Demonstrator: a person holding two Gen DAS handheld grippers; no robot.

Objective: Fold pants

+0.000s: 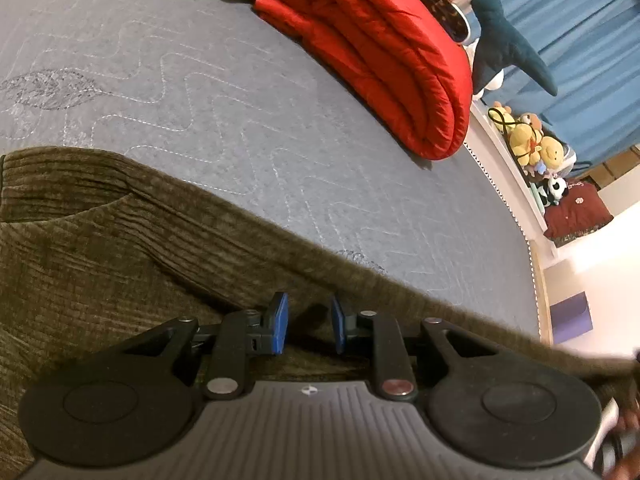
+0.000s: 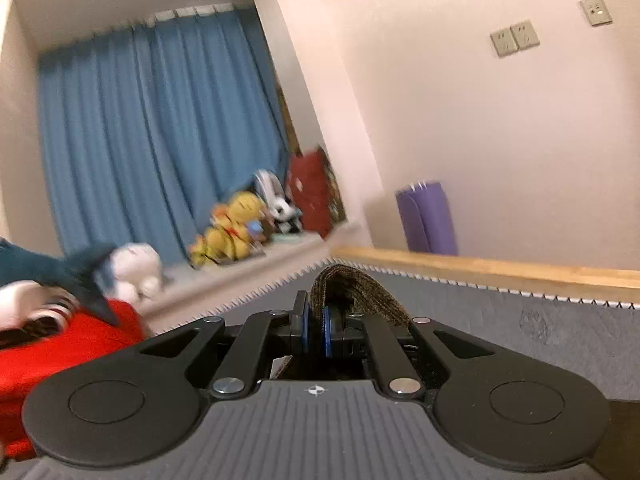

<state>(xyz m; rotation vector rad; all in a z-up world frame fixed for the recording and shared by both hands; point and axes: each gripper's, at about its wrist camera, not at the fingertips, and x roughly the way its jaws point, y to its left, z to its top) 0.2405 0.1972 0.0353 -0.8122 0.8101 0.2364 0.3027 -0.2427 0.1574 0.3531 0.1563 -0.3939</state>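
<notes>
Olive-brown corduroy pants (image 1: 120, 248) lie spread on the grey quilted mattress (image 1: 208, 92), filling the lower left of the left wrist view. My left gripper (image 1: 309, 326) is open, its blue pads apart, just over the pants near their upper edge. My right gripper (image 2: 316, 330) is shut on a fold of the same pants fabric (image 2: 356, 292), which arches up above the pads, lifted over the mattress (image 2: 520, 340).
A rolled red quilt (image 1: 380, 52) lies at the far side of the bed, also in the right wrist view (image 2: 60, 344). A blue shark plush (image 1: 504, 28), plush toys (image 1: 528, 144) on the sill, blue curtains (image 2: 152, 132), a purple mat (image 2: 428, 216) and the wooden bed edge (image 2: 480, 268).
</notes>
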